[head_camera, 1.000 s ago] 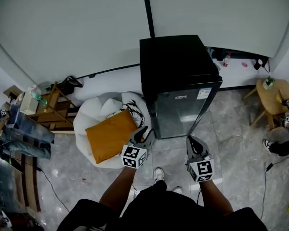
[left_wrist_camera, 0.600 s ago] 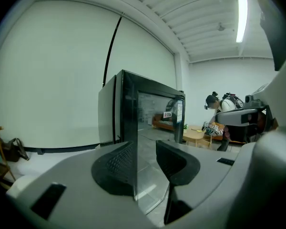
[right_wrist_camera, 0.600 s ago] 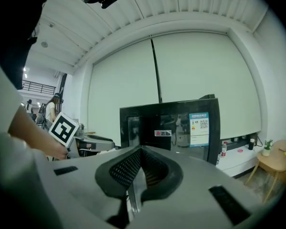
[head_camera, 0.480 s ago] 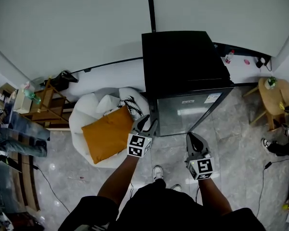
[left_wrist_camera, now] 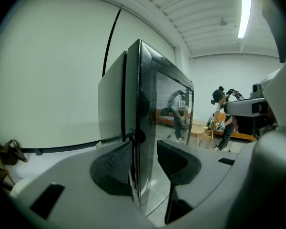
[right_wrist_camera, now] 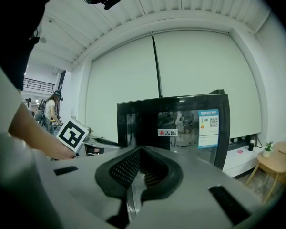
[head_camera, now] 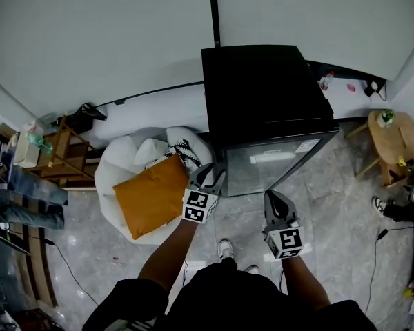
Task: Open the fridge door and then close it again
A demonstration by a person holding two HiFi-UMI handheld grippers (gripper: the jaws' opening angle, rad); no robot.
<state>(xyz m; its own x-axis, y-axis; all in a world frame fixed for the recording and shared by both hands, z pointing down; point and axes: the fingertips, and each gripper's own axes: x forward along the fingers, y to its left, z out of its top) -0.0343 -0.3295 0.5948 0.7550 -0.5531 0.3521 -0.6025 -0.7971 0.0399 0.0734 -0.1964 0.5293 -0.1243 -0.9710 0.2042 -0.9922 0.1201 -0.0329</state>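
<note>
Your left claw (left_wrist_camera: 144, 149) is opening, straddling the upright edge of the fridge door (left_wrist_camera: 150, 94); your right claw (right_wrist_camera: 136, 168), closed and empty, sits farther off.

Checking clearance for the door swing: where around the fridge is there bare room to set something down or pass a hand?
Free: the fridge top is bare; open floor lies between the fridge and the wooden stool, and in front of the door. Crowded: the white beanbag with its orange cushion sits close beside the fridge's other side.
</note>
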